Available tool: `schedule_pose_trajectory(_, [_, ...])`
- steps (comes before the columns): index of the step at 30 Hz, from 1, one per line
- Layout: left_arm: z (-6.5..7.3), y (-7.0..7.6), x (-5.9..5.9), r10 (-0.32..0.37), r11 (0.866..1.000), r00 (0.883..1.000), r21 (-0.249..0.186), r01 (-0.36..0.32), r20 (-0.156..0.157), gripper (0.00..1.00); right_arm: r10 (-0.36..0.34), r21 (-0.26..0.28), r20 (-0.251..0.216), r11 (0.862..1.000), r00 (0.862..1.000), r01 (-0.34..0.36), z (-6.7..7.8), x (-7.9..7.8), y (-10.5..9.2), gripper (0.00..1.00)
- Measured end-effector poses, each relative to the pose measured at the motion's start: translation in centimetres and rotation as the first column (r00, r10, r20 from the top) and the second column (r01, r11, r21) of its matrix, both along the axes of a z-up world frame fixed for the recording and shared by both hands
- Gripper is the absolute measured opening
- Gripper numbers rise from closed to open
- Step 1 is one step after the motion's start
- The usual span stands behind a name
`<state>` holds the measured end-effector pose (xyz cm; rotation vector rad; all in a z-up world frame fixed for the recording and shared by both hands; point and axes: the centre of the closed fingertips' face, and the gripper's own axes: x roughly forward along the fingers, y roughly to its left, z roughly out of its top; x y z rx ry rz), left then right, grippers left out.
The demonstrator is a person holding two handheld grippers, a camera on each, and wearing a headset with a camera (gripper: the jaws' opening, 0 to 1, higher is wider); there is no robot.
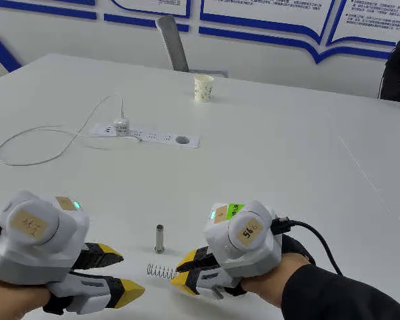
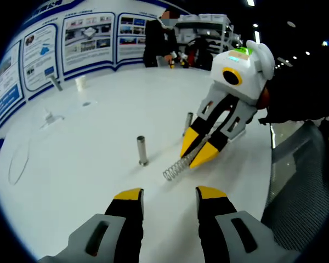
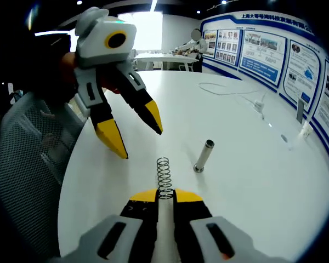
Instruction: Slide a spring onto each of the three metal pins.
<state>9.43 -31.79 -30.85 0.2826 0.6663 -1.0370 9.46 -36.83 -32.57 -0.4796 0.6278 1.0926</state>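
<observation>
Right gripper (image 1: 182, 271), lower centre of the head view, is clenched on one end of the spring (image 1: 161, 271). The spring sticks out level to the left of the jaws, low over the table (image 1: 267, 153). A pin (image 1: 159, 239) stands upright just above the spring in frame, with no spring on it. Left gripper (image 1: 127, 272), lower left, has its jaws spread and grasps nothing. In the left gripper view a second pin (image 2: 188, 124) stands upper centre, partly behind the right gripper. A power strip (image 1: 147, 136) and a cup (image 1: 203, 87) are in the upper centre of the head view.
</observation>
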Motion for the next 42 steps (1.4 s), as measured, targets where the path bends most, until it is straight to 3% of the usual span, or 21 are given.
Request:
schedule_pose_trajectory(14, [1.3,-1.2,-1.2,-0.119,0.990,0.991,-0.070,0.124,0.067,0.36,0.123,-0.035,0.007,0.992,0.992,-0.122,2.4,-2.5,-0.2,0.11])
schedule_pose_trajectory(25, [3.2,-3.3,-3.1,-0.233,0.959,0.964,-0.133,0.249,0.127,0.30,0.178,-0.057,0.011,0.982,0.984,-0.177,3.8,-3.5,-0.6,0.11])
schedule_pose_trajectory(33, [3.9,-4.1,-4.1,-0.291,0.938,0.945,-0.148,0.313,0.150,0.25,0.230,-0.070,0.012,0.971,0.973,-0.229,4.6,-4.3,-0.6,0.11])
schedule_pose_trajectory(42, [3.9,-4.4,-4.6,-0.326,0.926,0.931,-0.145,0.350,0.166,0.21,0.262,-0.077,0.007,0.962,0.965,-0.261,5.0,-4.9,-0.6,0.11])
